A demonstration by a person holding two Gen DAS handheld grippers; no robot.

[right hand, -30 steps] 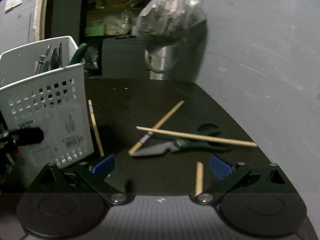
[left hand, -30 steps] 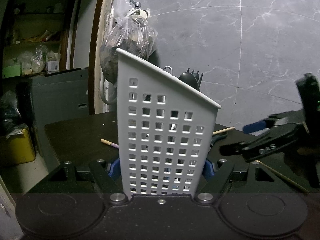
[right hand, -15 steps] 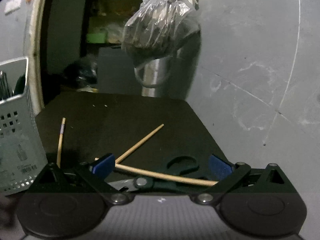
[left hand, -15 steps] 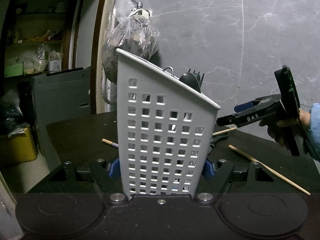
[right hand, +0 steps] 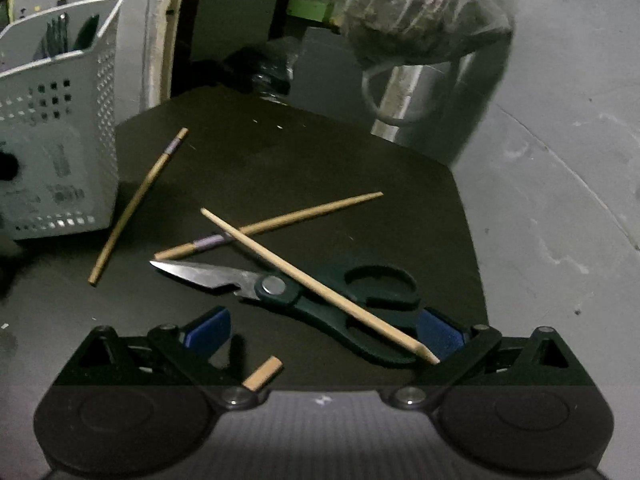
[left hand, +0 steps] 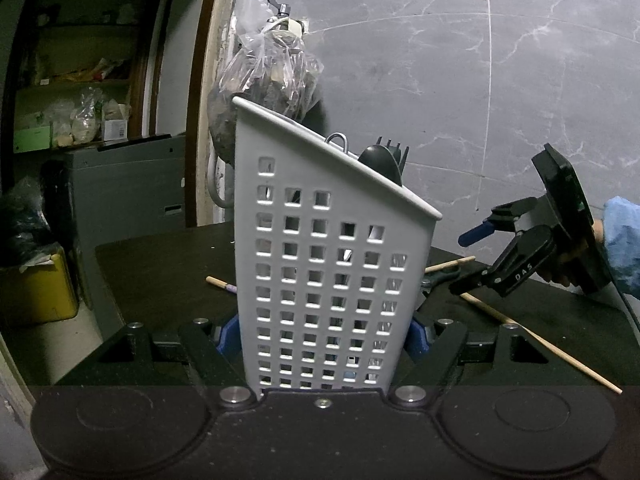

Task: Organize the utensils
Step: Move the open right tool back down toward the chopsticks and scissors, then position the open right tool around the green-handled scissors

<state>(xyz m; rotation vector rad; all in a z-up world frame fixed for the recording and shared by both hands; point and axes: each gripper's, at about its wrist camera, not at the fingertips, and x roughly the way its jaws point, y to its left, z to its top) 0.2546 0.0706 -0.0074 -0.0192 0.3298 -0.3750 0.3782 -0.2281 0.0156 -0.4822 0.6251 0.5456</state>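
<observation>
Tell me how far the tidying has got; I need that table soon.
Partly done. Some dark utensils already stand in the white basket, which the left gripper clamps. The right gripper is open and empty above the scissors. Still loose on the table: the scissors and four chopsticks.

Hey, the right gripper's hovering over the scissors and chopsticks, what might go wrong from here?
1. A chopstick lies across the scissors, so lifting the scissors would likely flick it off the table.
2. The open right gripper straddles both, so closing may catch the chopstick with the handles.
3. The left gripper clamps the caddy low, and it looks tilted; dropping scissors in could tip it further.
</observation>
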